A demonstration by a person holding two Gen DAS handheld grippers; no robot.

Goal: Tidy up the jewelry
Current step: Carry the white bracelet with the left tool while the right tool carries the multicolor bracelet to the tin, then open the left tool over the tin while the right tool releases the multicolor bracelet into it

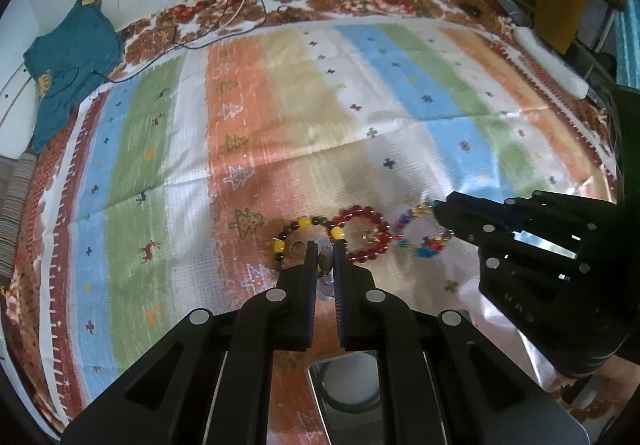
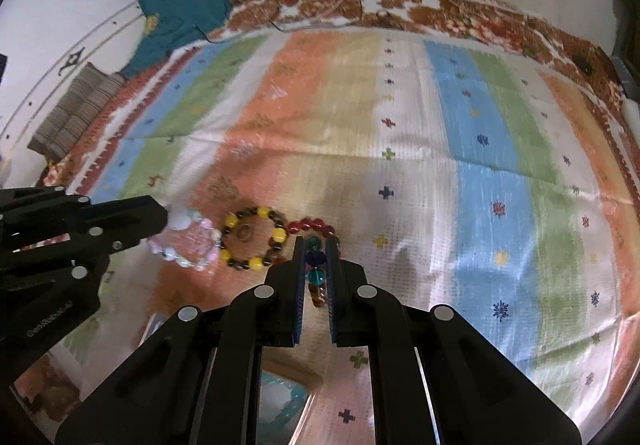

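While pale bracelet [image 2: 188, 245] is clamped by left gripper [image 1: 325, 251], multicolour bracelet [image 2: 316, 265] is pinched by right gripper [image 2: 317, 249], beside yellow-bead bracelet [image 2: 254, 243].

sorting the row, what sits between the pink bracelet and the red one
The yellow-and-brown bead bracelet lies between the pink bracelet and the red bracelet, shown in the right wrist view.

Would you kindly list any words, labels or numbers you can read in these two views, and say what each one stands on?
"GenRobot.AI": faint print on the left gripper body, right wrist view.
"UAS"-like embossed letters: on the right gripper body, left wrist view; too faint to be sure.
Yellow print on the teal garment: too blurred to read.
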